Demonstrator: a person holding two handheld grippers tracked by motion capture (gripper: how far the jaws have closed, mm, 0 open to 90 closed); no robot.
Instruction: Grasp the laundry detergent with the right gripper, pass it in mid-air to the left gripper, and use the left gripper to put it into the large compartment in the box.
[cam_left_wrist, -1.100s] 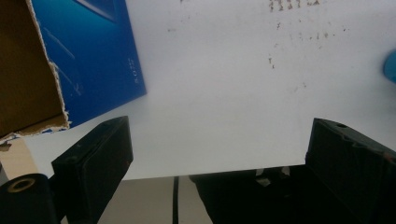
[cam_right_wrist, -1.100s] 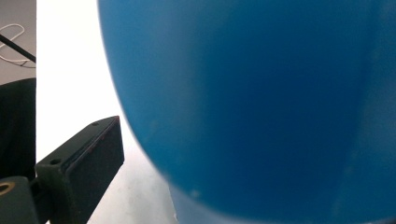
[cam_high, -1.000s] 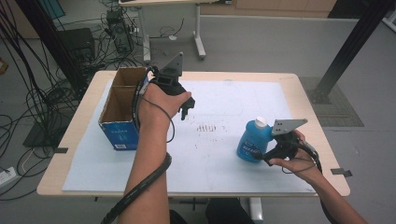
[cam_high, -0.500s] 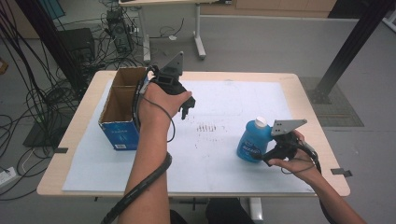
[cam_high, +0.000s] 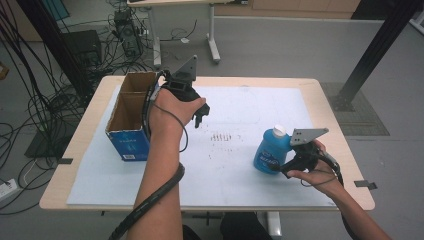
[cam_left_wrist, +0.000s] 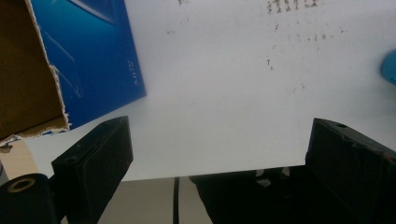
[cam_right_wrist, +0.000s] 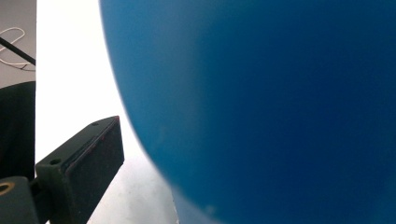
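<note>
A: Right tool sits at the bench's right front, up against the lower side of the blue bottle. In the right gripper view the bottle's blue wall bulges right up to the camera; one jaw stands at lower left with a gap between it and the bottle, the other jaw is hidden. Cannot tell whether it is clamped or slack.

B: Bottle position?

A: Upright on the white sheet, white cap up, right of centre, well apart from the box.

B: Left tool?

A: Left tool hangs above the sheet, jaws spread wide and holding nothing; the left gripper view shows bare sheet between them. Just beside it, to the left, stands the open cardboard box, blue outside, brown inside, with a torn rim.

B: Anything in the way between the two?

A: Only a patch of small brown marks on the sheet, between left tool and bottle. Beyond the bench: cables on the floor at left, a black post at right, another table's legs behind.
</note>
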